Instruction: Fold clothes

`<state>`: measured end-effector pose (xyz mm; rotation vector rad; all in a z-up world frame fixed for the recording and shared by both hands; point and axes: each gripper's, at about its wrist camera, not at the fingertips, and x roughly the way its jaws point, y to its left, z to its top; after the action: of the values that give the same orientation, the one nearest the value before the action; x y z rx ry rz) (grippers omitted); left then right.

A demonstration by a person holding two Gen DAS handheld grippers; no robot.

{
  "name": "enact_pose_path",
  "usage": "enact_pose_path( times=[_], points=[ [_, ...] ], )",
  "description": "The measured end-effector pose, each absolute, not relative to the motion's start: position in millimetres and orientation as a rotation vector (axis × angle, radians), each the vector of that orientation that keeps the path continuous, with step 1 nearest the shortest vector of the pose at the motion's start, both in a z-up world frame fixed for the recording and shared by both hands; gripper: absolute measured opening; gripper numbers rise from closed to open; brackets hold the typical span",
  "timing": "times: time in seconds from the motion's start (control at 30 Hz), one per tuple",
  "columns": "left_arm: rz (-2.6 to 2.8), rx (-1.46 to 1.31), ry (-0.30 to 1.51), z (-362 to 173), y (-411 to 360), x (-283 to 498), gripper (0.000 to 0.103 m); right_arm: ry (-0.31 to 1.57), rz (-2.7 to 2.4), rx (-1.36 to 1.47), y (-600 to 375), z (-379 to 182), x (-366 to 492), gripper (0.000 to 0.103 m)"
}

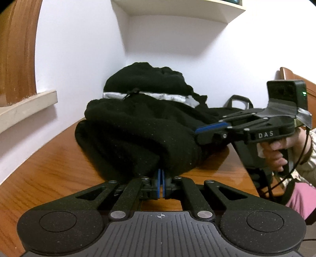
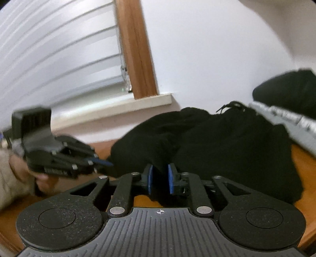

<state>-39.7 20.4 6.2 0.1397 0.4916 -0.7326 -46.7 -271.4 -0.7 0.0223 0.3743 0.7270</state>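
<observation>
We're low over the wooden table (image 1: 49,168), both wrist views close on the black garment (image 1: 138,134): left camera faces the corner at twelve o'clock, right faces the window (image 2: 59,59), sharing that garment.

Wooden table (image 1: 49,168), bare at 8 o'clock. White wall (image 1: 83,59) behind. White shelf (image 1: 177,11) at 12 o'clock. Wooden window frame (image 2: 138,49), pale sill (image 2: 126,104), white slatted blinds (image 2: 59,49) at 10 o'clock.

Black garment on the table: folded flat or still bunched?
Bunched. The black garment sits heaped in thick rumpled folds on the wooden table, no flat layers.
</observation>
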Motion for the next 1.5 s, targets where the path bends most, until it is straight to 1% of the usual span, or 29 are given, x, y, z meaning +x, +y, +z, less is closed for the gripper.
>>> enact_pose_path(
  times=[0.03,0.1,0.13,0.2,0.23,0.33,0.4,0.5,0.57,0.6,0.63,0.73,0.8,0.87,0.9,0.93,0.97,1.0,1.07,1.13,1.17,1.2,1.23,1.27,1.3,1.33,1.4,1.5],
  points=[
    [-0.734,0.142,0.491,6,19,-39,0.005,0.37,0.716,-0.002,-275,0,-50,0.017],
    [-0.735,0.147,0.486,6,17,-38,0.006,0.363,0.691,-0.044,-283,2,-55,0.02],
    [-0.735,0.148,0.484,6,17,-38,0.009,0.359,0.678,-0.065,-287,3,-58,0.022],
    [-0.742,0.152,0.486,6,17,-38,0.013,0.345,0.625,-0.15,-291,3,-66,0.032],
    [-0.747,0.155,0.488,5,17,-39,0.018,0.337,0.607,-0.2,-293,2,-69,0.034],
    [-0.751,0.152,0.488,5,16,-40,0.024,0.324,0.594,-0.336,-293,-5,-79,0.036],
    [-0.751,0.141,0.488,5,15,-40,0.026,0.305,0.585,-0.419,-286,-11,-83,0.039],
    [-0.732,0.129,0.482,7,11,-40,0.026,0.286,0.561,-0.498,-275,-18,-83,0.046],
    [-0.716,0.121,0.492,7,8,-40,0.023,0.285,0.55,-0.525,-271,-23,-79,0.047],
    [-0.708,0.116,0.502,8,8,-40,0.006,0.287,0.542,-0.54,-270,-25,-77,0.048],
    [-0.7,0.112,0.515,9,8,-40,0.004,0.287,0.531,-0.56,-269,-28,-76,0.048],
    [-0.687,0.12,0.52,17,13,-45,0.003,0.29,0.486,-0.612,-268,-35,-72,0.046],
    [-0.681,0.134,0.517,23,18,-50,0.003,0.306,0.495,-0.604,-270,-34,-70,0.035],
    [-0.683,0.149,0.513,30,27,-57,0.002,0.325,0.511,-0.591,-271,-31,-67,0.031],
    [-0.679,0.156,0.516,33,32,-59,0.0,0.33,0.516,-0.596,-270,-31,-67,0.03],
    [-0.666,0.167,0.514,37,38,-61,0.0,0.334,0.513,-0.605,-269,-30,-66,0.03],
    [-0.607,0.195,0.491,40,47,-64,0.0,0.336,0.495,-0.616,-268,-30,-65,0.027],
    [-0.549,0.208,0.485,45,60,-65,0.0,0.335,0.475,-0.626,-270,-31,-64,0.026],
    [-0.544,0.087,0.48,50,90,-62,0.0,0.346,0.483,-0.565,-280,-30,-59,0.027],
    [-0.581,0.042,0.473,53,96,-65,0.0,0.36,0.494,-0.525,-283,-28,-54,0.028],
    [-0.601,0.043,0.472,54,91,-66,0.0,0.36,0.492,-0.536,-282,-28,-54,0.029],
    [-0.62,0.044,0.471,55,86,-68,0.0,0.358,0.49,-0.556,-279,-30,-55,0.035],
    [-0.639,0.046,0.471,55,81,-69,0.0,0.355,0.489,-0.565,-278,-31,-56,0.037],
    [-0.649,0.054,0.477,54,73,-70,0.001,0.35,0.486,-0.569,-276,-32,-57,0.039],
    [-0.659,0.062,0.483,53,66,-70,0.005,0.346,0.483,-0.569,-275,-32,-59,0.04],
    [-0.668,0.07,0.489,51,59,-71,0.016,0.343,0.481,-0.56,-275,-31,-61,0.041],
    [-0.667,0.094,0.51,44,45,-71,0.024,0.337,0.487,-0.526,-276,-24,-66,0.044],
    [-0.659,0.118,0.537,34,34,-67,0.024,0.312,0.509,-0.472,-273,-11,-78,0.044]
  ],
)
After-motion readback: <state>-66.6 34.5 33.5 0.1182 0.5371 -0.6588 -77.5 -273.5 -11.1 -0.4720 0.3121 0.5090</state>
